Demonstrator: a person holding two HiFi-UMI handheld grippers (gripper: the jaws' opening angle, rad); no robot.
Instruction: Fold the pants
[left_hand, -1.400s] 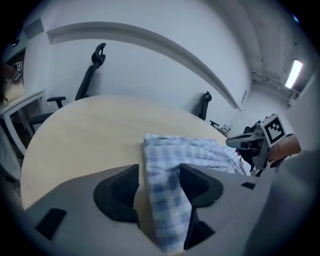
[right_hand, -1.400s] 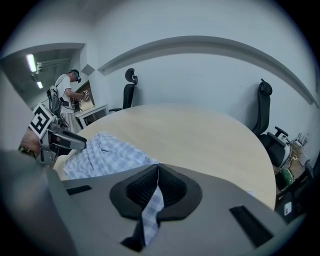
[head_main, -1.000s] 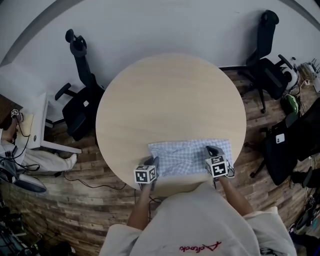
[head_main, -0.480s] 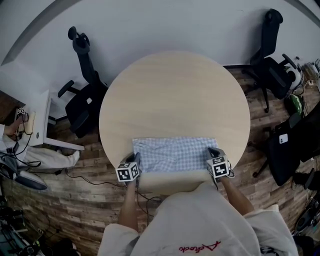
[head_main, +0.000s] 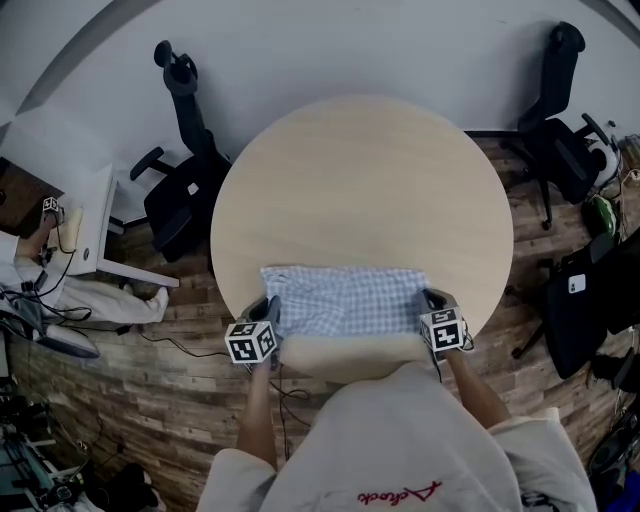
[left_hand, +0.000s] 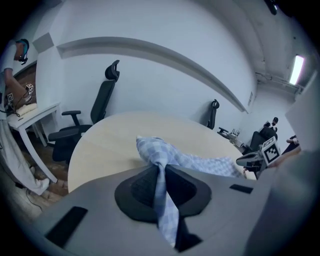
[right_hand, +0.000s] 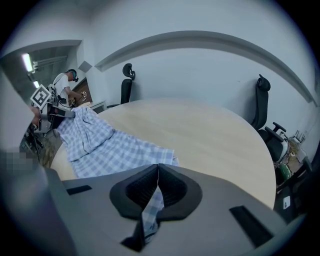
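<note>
- Checked blue-and-white cloth, the pants (head_main: 345, 300), lies in a wide band along the near edge of the round table (head_main: 360, 170), in the lower middle of the head view. How many layers it already has cannot be told.
- At the band's lower-left corner, the left gripper (head_main: 270, 312) is pinched narrow on the fabric. Its own view shows a bunched strip of check running down between the jaws, with the corner lifted off the wood.
- At the lower-right corner, the right gripper (head_main: 432, 300) is clamped on a thin fold of the same cloth, its jaws almost meeting.
- Gripping both ends of one edge probably pulls the cloth taut between the hands, so it can be smoothed or carried across as one straight edge.
- Pale wood shows well beyond the cloth toward the top of the frame, which leaves room to swing the held edge that way.
- The person's torso (head_main: 400, 440) presses close at the bottom of the frame and is the only thing crowding the cloth.
- Further out, all well apart from the table top, are:
  - a black office chair (head_main: 180, 190) at upper left
  - another chair (head_main: 560, 130) at upper right
  - a white desk (head_main: 75, 200) at the left edge
  - a dark bag (head_main: 585, 300) at right
</note>
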